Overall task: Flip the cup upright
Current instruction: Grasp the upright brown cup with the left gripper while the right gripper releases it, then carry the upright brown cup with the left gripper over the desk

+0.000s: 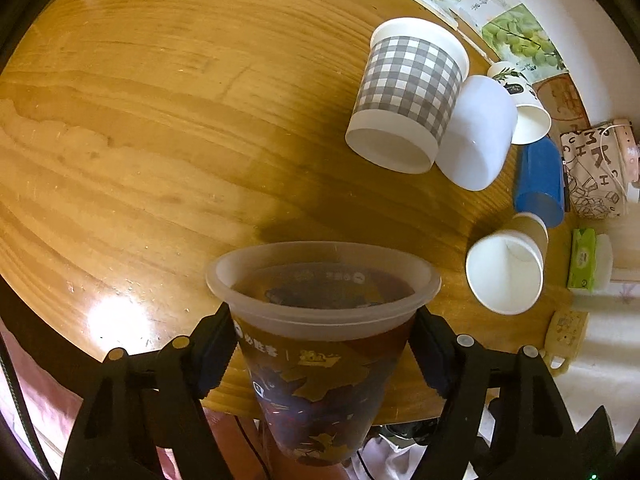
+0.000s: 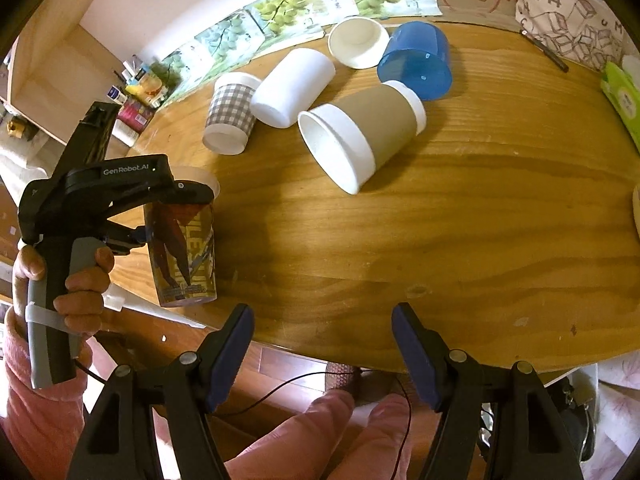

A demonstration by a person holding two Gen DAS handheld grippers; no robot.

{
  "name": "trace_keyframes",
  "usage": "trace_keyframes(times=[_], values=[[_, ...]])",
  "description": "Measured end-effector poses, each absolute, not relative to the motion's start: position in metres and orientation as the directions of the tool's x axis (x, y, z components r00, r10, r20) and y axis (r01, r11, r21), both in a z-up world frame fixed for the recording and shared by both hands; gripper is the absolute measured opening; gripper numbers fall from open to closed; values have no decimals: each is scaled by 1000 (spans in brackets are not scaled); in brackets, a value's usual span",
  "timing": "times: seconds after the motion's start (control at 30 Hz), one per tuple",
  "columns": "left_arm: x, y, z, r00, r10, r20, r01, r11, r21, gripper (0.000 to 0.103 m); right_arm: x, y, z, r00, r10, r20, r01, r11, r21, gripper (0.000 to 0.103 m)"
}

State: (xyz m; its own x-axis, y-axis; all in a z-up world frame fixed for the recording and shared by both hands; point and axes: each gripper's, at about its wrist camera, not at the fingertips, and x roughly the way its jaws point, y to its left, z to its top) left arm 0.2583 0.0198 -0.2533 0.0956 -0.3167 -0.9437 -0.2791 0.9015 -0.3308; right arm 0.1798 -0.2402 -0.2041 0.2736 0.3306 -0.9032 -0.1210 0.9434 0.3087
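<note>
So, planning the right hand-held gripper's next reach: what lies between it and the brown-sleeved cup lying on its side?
Only bare wooden table between the right hand-held gripper and brown-sleeved cup, shown in the right wrist view.

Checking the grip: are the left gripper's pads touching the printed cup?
Touching. In the left wrist view, both pads of the left gripper press the printed cup's sides below its rim.

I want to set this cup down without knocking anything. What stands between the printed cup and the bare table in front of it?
Nothing visible does. The left gripper holds the printed cup upright at the near edge of the table. The checked cup and the other tipped cups lie farther back to the right, apart from it.
</note>
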Motion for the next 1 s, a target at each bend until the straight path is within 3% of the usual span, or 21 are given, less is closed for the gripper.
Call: trace_keyframes(times=[0.63,1.0], values=[[243,4,-233,360,-194,-912,-161,951,-265,78,187,-244,-203,278,340,-898,-179,937,299,72],[241,-13,-206,625,-177,-761,-77,955,-286,78,188,-237,-211,249,325,-912,-229,935,270,72]])
